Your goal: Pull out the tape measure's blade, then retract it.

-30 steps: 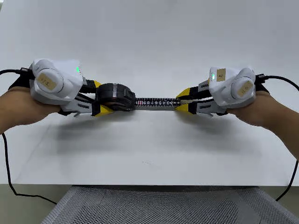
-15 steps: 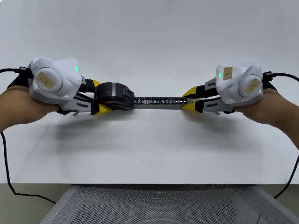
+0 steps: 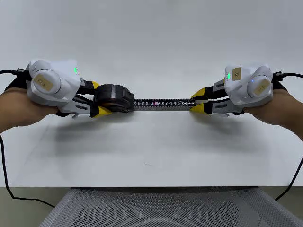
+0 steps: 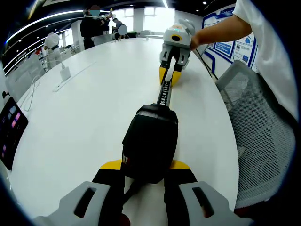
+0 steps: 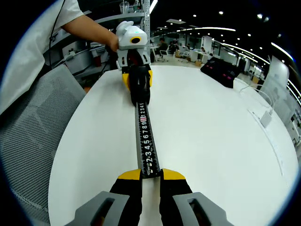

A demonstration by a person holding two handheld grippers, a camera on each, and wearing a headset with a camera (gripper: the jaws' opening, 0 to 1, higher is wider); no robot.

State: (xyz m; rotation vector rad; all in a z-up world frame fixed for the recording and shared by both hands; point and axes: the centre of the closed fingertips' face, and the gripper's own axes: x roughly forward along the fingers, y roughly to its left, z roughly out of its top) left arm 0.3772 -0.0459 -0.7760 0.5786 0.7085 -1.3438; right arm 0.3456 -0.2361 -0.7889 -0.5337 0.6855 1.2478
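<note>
White table [image 3: 151,151] spreads beneath our work, with a grey mesh chair [image 3: 156,210] at its near edge. We hold the left gripper [image 3: 101,98] level over the table, its yellow-tipped jaws clamped around the black case [image 3: 115,98] of the tape measure, which appears to hang clear of the surface. We hold the right gripper [image 3: 198,100] well apart from it and facing it, jaws pinched almost together on the end of the blade [image 3: 163,103]. That blade, dark with pale numerals, runs straight from the case to the right gripper.
</note>
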